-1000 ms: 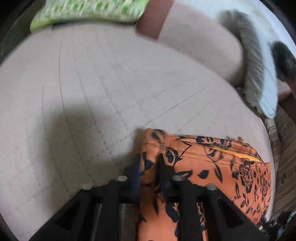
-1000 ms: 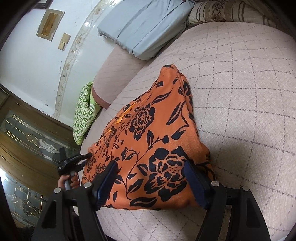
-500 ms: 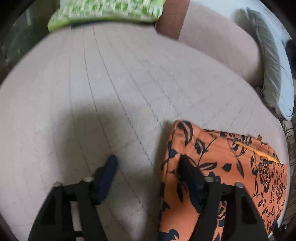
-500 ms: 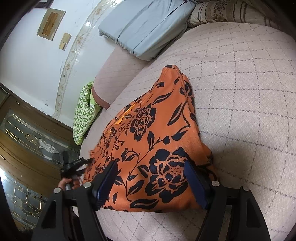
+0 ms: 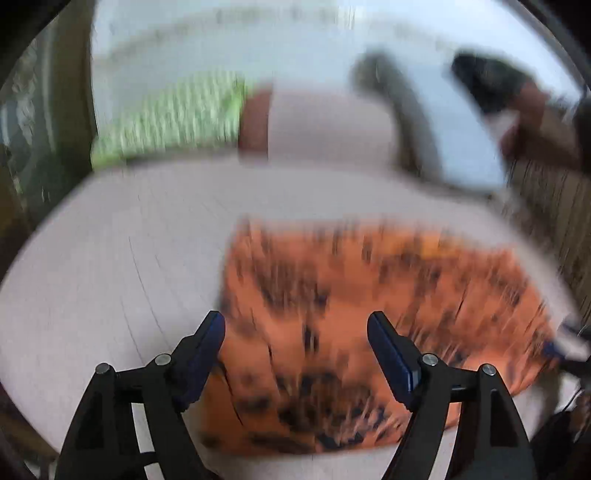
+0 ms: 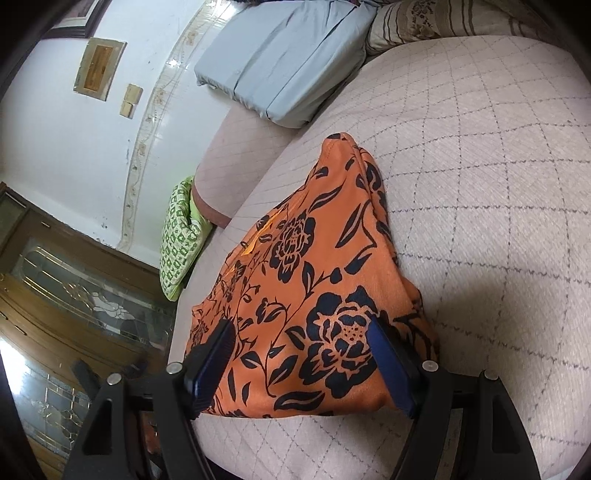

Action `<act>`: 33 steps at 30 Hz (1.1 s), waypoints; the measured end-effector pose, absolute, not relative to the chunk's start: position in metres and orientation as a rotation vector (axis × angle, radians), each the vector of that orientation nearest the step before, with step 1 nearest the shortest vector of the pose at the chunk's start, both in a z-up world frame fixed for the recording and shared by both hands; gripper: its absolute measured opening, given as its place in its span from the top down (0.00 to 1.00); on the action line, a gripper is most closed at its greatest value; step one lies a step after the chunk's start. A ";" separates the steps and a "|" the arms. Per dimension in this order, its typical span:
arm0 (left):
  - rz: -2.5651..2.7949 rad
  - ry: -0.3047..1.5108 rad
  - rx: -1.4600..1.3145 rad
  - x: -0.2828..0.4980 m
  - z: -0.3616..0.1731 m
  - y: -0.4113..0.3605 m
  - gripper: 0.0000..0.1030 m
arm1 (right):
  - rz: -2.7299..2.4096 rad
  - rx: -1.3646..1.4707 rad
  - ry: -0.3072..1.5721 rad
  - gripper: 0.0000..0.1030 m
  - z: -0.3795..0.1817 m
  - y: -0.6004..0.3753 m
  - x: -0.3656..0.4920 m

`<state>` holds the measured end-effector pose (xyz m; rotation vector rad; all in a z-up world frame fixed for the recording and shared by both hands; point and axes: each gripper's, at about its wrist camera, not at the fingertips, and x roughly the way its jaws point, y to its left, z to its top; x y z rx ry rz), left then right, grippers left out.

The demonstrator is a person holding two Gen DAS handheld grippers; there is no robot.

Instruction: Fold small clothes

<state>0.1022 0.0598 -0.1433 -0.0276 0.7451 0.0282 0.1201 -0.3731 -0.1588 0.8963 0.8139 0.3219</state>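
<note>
Left gripper (image 5: 295, 347) now spread wide, jaws just opened, orange floral garment (image 6: 314, 295) let go and lying folded near the bed's (image 6: 480, 184) front edge. Right gripper (image 6: 301, 354) also spread, straddling cloth unpinched. Fold apparently laid down.

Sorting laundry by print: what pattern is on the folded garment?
Orange garment with black flowers and leaves; clearest in the right wrist view.

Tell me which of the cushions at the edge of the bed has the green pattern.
The green patterned cushion standing on edge at the bed's far left corner beside the wooden door. The folded grey-blue pillow is plain, and the striped beige cushion has brown bands.
</note>
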 end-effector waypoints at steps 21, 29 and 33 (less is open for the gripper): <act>-0.048 0.616 0.000 0.074 -0.138 0.046 0.20 | 0.095 1.034 0.925 0.26 -0.145 -0.374 0.063; -0.153 0.669 0.001 0.080 -0.150 0.007 0.20 | 0.048 1.198 0.912 0.25 -0.172 -0.380 0.073; -0.143 0.692 0.025 0.092 -0.157 0.003 0.20 | 0.011 1.204 0.889 0.25 -0.172 -0.383 0.084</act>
